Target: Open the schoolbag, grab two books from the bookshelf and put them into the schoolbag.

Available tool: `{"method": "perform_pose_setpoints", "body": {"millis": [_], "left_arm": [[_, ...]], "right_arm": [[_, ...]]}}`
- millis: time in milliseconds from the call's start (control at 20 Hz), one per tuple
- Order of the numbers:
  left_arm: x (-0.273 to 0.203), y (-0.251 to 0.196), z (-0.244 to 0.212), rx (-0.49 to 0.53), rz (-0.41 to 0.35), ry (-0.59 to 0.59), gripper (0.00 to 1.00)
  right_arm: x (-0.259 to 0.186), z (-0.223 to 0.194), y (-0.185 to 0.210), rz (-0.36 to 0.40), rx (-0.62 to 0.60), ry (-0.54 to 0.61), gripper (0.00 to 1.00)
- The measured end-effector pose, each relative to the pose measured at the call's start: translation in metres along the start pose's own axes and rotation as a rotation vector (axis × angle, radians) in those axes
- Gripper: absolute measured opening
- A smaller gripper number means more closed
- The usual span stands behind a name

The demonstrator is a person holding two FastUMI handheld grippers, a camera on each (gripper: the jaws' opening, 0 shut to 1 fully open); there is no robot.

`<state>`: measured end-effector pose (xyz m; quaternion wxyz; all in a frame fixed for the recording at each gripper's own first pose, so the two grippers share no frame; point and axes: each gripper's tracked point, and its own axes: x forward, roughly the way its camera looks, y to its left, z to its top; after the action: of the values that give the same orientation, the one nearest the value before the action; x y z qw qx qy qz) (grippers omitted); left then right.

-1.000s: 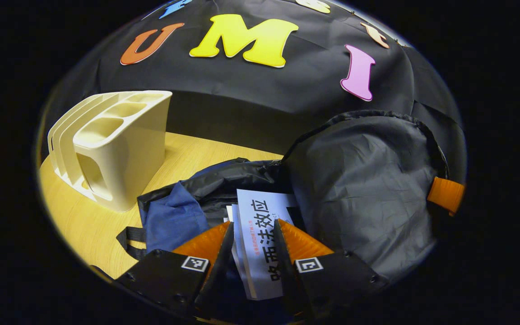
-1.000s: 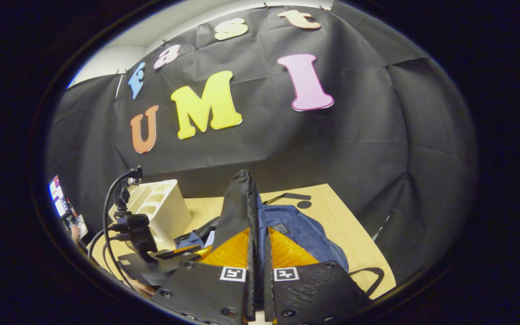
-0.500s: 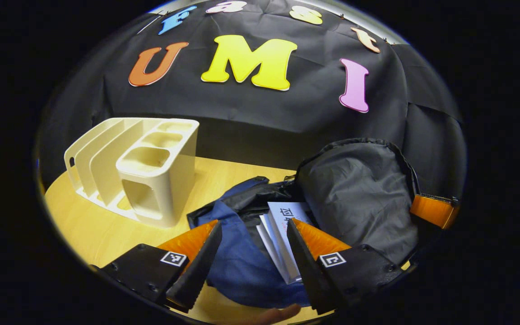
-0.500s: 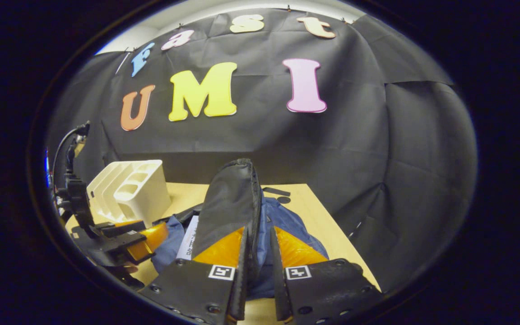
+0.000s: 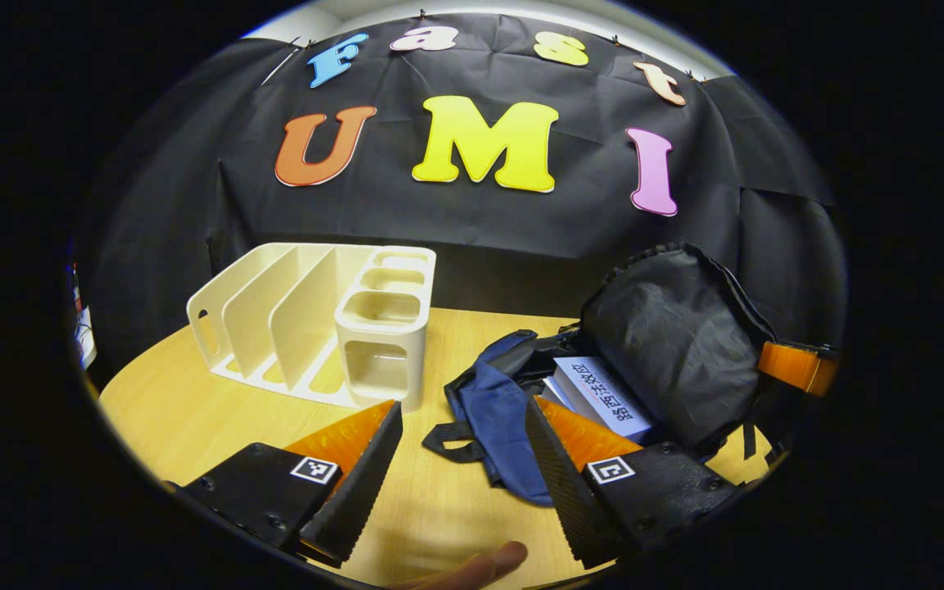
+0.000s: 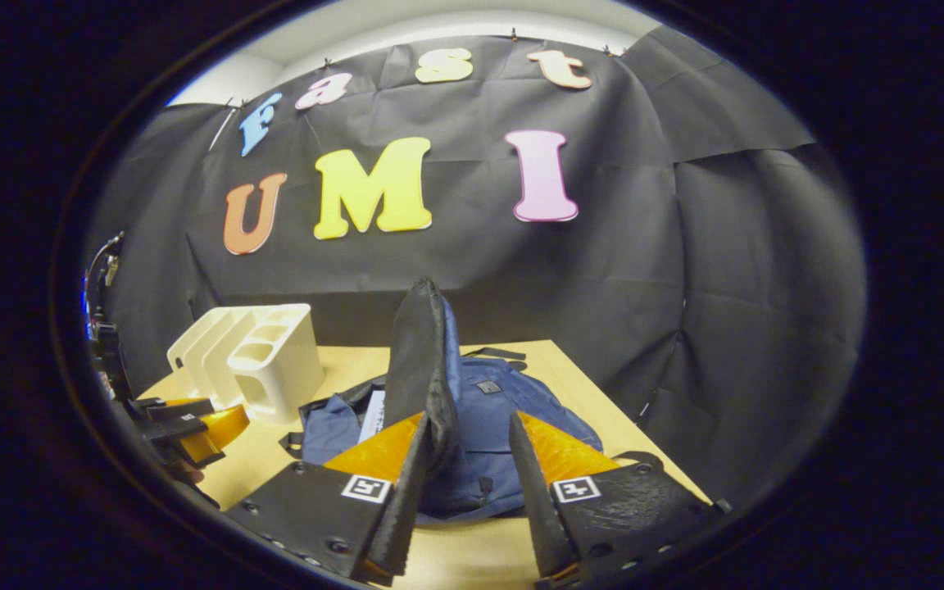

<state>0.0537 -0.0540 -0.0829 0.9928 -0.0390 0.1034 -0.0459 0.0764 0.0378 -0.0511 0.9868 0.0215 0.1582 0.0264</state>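
The blue schoolbag [image 5: 492, 410] lies open on the wooden table [image 5: 193, 410]. Its black-lined flap [image 5: 677, 344] stands upright. Two white books [image 5: 603, 397] rest inside the opening. My left gripper [image 5: 462, 410] is open and holds nothing, pulled back in front of the bag. The cream bookshelf [image 5: 316, 319] stands at the back left with bare slots. In the right gripper view, my right gripper [image 6: 469, 418] is open. The flap [image 6: 421, 352] rises between its jaws, leaning against the left finger [image 6: 406, 459]. The bag's blue body [image 6: 513, 410] lies behind it.
A person's fingertip [image 5: 480, 565] shows at the bottom edge of the left gripper view. The right gripper view has the left gripper [image 6: 185, 426] at far left and the bookshelf [image 6: 263, 360] beyond it. The table's right edge [image 6: 619, 401] runs close to the black cloth wall.
My left gripper let go of the book inside the bag, opened and drew back. My right gripper's jaws parted from the flap, which still stands upright.
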Motion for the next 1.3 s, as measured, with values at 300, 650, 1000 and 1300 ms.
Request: {"method": "perform_pose_setpoints", "body": {"millis": [300,650,1000,1300], "left_arm": [[-0.068,0.041,0.025,0.04,0.049,-0.134,0.94],[-0.145,0.081,0.05,0.059,0.112,-0.218,0.94],[-0.191,0.106,0.065,0.131,0.111,-0.257,0.93],[-0.199,0.103,0.075,0.146,0.079,-0.271,0.93]], "right_arm": [[-0.057,-0.008,0.017,0.049,0.016,-0.057,0.82],[-0.142,0.017,0.034,0.079,-0.011,-0.214,0.95],[-0.172,0.026,0.058,0.027,-0.029,-0.274,0.95],[-0.18,0.02,0.074,0.047,-0.069,-0.277,0.95]]}}
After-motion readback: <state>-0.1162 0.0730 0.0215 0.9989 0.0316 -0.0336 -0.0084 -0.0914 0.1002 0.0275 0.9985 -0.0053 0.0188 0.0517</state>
